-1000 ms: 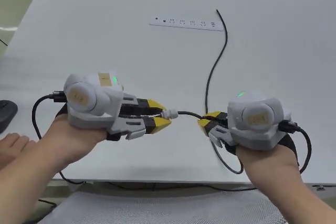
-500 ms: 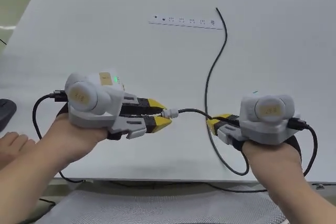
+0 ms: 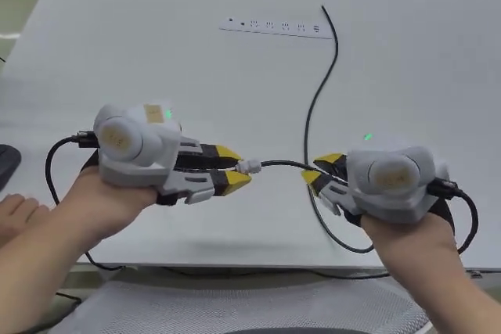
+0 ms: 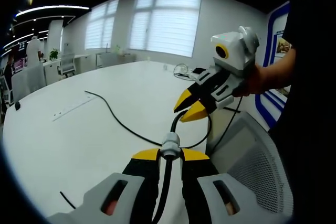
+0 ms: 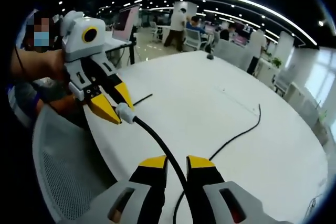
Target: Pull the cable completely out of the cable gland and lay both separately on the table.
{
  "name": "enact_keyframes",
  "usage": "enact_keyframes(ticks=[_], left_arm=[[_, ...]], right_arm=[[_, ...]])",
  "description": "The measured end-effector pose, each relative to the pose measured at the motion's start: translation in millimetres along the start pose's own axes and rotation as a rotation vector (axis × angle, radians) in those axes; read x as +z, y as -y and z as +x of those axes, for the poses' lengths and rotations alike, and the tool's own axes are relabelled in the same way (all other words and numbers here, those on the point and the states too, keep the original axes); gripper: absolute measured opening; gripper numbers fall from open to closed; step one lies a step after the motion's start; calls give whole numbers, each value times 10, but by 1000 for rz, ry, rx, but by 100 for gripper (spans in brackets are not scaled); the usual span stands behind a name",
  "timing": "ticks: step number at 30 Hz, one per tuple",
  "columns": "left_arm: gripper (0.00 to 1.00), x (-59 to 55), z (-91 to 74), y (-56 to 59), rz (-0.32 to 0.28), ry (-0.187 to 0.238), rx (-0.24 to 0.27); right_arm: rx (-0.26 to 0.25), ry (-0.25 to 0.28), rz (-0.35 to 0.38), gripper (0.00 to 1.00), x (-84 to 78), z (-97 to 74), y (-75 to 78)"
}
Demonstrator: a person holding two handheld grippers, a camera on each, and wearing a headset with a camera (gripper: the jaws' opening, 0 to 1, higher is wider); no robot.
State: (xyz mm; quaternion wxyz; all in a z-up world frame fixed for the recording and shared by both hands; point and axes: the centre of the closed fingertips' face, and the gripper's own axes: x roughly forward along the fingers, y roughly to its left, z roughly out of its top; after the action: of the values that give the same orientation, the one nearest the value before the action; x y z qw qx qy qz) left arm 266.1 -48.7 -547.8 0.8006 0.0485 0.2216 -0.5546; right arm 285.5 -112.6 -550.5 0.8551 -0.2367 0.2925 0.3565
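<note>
1. L gripper (image 3: 241,171): jaws pinch the white cable gland (image 3: 249,167) right at their tips, held just above the near edge of the desk (image 3: 156,60).
2. Black cable (image 3: 282,164) leaves the gland's front and spans the gap betw. both sets of jaws; its end sits inside the gland, not yet out.
3. R gripper (image 3: 317,174): jaws pressed together on the cable, facing the L tips, near but apart.

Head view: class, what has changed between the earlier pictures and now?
The right gripper, shut on the cable, has drawn slightly rightward, away from the cable gland, baring a little more cable. The left gripper keeps holding the cable gland as before.
</note>
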Motion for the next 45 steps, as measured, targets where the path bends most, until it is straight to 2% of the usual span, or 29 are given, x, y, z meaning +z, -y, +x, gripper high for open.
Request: enact_keyframes(ticks=[2, 4, 6, 11, 12, 13, 15, 16, 19, 22, 28, 33, 41, 45], left_arm=[[15, 4, 6, 4, 1, 1, -2], [15, 9, 12, 7, 1, 3, -3], [15, 8, 17, 14, 1, 3, -6], [15, 7, 20, 21, 9, 1, -8], [15, 7, 19, 20, 9, 1, -8], [15, 8, 18, 21, 11, 0, -9], [15, 6, 18, 23, 17, -3, -11], [15, 4, 18, 23, 19, -4, -12], [15, 8, 19, 13, 16, 0, -12], [15, 14, 20, 3, 18, 2, -12], [15, 19, 18, -14, 24, -2, -11], [15, 17, 6, -15, 28, -4, -8], [15, 1, -19, -25, 28, -7, -1], [15, 17, -22, -30, 25, 0, 3]], right_arm=[[7, -15, -93, 11, 66, 0, -52], [43, 1, -126, 11, 191, 8, -184], [59, -9, -182, 11, 260, 23, -259], [85, -44, -283, 10, 278, 105, -381], [77, -70, -322, 10, 251, 112, -372], [53, -97, -419, 10, 235, 119, -338], [49, -81, -455, 8, 270, 124, -350], [60, -78, -428, 7, 274, 125, -374], [62, -85, -460, 6, 286, 143, -378], [81, -82, -453, 3, 297, 156, -411], [87, -73, -423, 2, 290, 184, -404], [79, -71, -352, 2, 260, 178, -358], [76, -68, -190, 1, 145, 161, -244], [68, -51, -64, 2, 105, 135, -188]])
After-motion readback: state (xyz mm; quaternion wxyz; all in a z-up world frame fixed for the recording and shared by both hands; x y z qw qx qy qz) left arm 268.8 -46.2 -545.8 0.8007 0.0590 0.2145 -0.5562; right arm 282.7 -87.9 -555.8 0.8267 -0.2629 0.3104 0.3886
